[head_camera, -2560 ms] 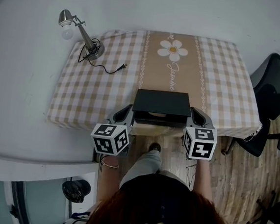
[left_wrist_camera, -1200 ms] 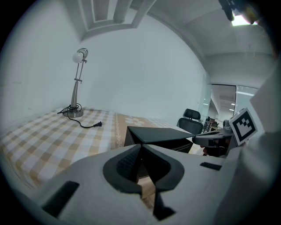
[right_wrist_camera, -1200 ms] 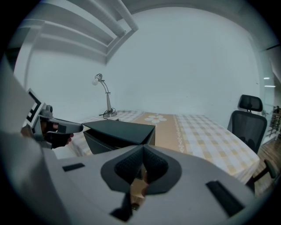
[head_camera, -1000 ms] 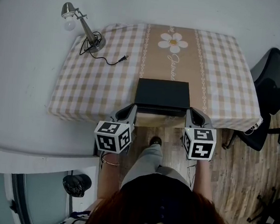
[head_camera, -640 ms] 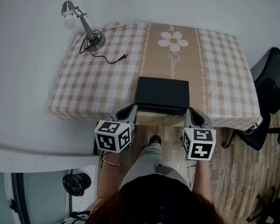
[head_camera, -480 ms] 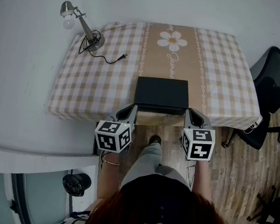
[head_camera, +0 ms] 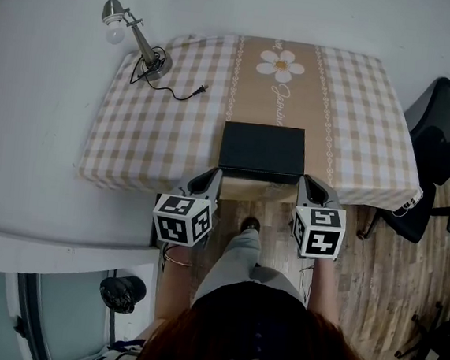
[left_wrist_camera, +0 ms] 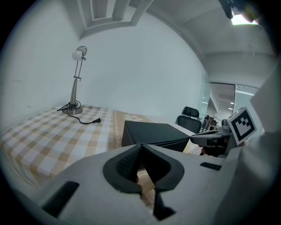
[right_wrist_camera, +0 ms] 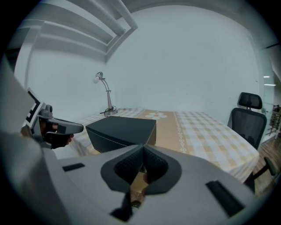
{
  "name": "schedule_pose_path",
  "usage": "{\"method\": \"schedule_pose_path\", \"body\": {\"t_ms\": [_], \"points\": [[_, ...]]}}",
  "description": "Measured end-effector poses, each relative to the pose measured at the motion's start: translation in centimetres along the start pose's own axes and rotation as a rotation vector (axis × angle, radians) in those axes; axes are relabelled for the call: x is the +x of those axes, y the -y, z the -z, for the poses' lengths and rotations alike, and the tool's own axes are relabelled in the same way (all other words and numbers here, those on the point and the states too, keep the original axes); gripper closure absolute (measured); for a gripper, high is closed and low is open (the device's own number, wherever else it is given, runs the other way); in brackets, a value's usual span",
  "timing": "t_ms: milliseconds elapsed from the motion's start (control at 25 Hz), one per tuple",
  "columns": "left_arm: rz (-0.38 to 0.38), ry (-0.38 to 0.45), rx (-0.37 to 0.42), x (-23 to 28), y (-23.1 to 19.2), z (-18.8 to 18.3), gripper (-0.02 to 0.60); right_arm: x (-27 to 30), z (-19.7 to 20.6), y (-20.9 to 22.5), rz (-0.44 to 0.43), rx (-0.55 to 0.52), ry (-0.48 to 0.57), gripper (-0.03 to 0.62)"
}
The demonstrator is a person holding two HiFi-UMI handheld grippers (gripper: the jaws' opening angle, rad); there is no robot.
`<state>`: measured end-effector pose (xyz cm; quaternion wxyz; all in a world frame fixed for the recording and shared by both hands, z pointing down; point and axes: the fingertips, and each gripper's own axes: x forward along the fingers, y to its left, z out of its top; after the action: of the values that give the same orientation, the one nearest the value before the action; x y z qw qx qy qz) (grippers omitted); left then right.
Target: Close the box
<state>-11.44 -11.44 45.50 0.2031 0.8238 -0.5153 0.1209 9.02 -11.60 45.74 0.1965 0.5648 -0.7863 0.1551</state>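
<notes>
Grey left claw (left_wrist_camera: 140,147) carries black-and-white marker cube (head_camera: 180,219).

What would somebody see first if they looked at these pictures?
A black box, lid down, sits near the front edge of a checked tablecloth with a big white daisy. Just in front hover the left gripper and right gripper, both shut and empty, each carrying a black-and-white marker cube. A desk lamp stands at the far left corner.

Head view looks down; both gripper views face the box (head_camera: 263,150).
</notes>
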Motion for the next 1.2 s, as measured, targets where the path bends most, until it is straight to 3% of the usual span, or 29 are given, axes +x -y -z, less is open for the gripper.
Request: {"method": "schedule_pose_path", "body": {"t_ms": [680,1200], "points": [[-0.023,0.051,0.071,-4.2,2.5,-0.4,0.552,-3.1,-0.6,-2.1,-0.034,-0.059,0.081,0.577],[-0.02,0.125,0.157,-7.1,6.1,-2.2,0.554,-6.5,-2.8,-4.7,-0.107,-0.079,0.181,0.576]]}}
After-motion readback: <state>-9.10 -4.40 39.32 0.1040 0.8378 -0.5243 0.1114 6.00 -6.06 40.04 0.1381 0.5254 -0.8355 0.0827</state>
